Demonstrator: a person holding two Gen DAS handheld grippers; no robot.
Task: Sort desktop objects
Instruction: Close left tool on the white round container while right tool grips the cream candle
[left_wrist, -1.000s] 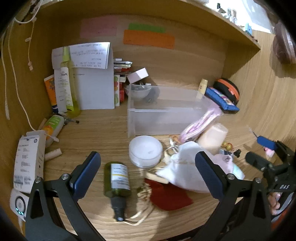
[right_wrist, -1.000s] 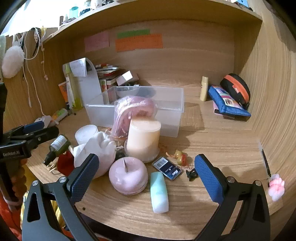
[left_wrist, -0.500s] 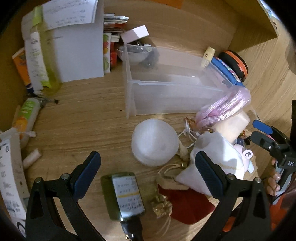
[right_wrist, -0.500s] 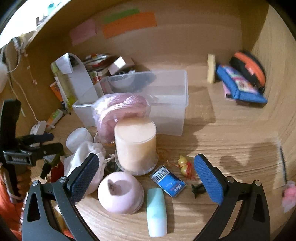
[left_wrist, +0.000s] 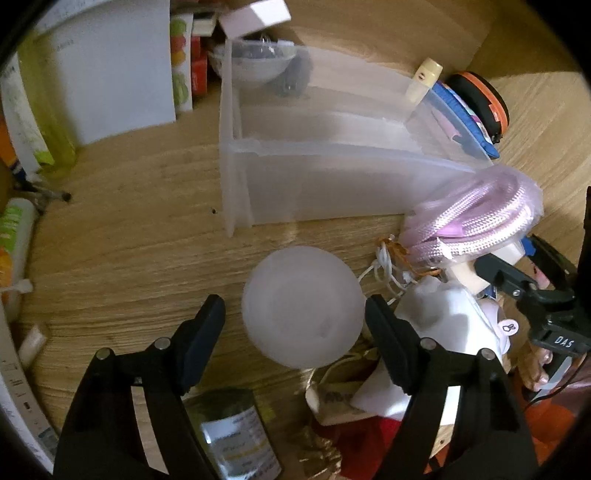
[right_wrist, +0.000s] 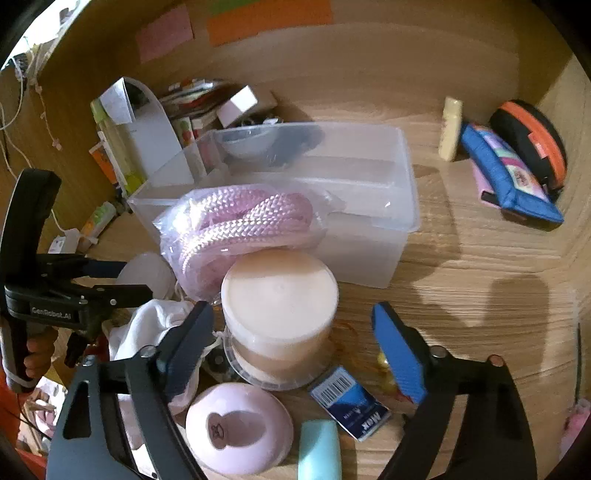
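My left gripper (left_wrist: 295, 314) is open, its fingers on either side of a frosted white round jar (left_wrist: 303, 306) without touching it. My right gripper (right_wrist: 291, 325) is open around a tall peach-coloured round container (right_wrist: 279, 295); a gap shows on the right side. A bag of pink rope (right_wrist: 240, 221) leans on that container and on the empty clear plastic bin (right_wrist: 369, 221); the bin also shows in the left wrist view (left_wrist: 332, 184). A white cloth pouch (left_wrist: 443, 314) lies right of the jar.
A green bottle (left_wrist: 236, 435) and a red pouch (left_wrist: 354, 439) lie under my left gripper. A pink round case (right_wrist: 236, 428), mint tube (right_wrist: 319, 450) and blue card pack (right_wrist: 351, 406) lie near my right gripper. Blue and orange pouches (right_wrist: 517, 173) sit far right; boxes (left_wrist: 110, 66) far left.
Both grippers have moved forward and down. The left now brackets the white jar, the right brackets the peach container. Both jaws have narrowed but stay open.
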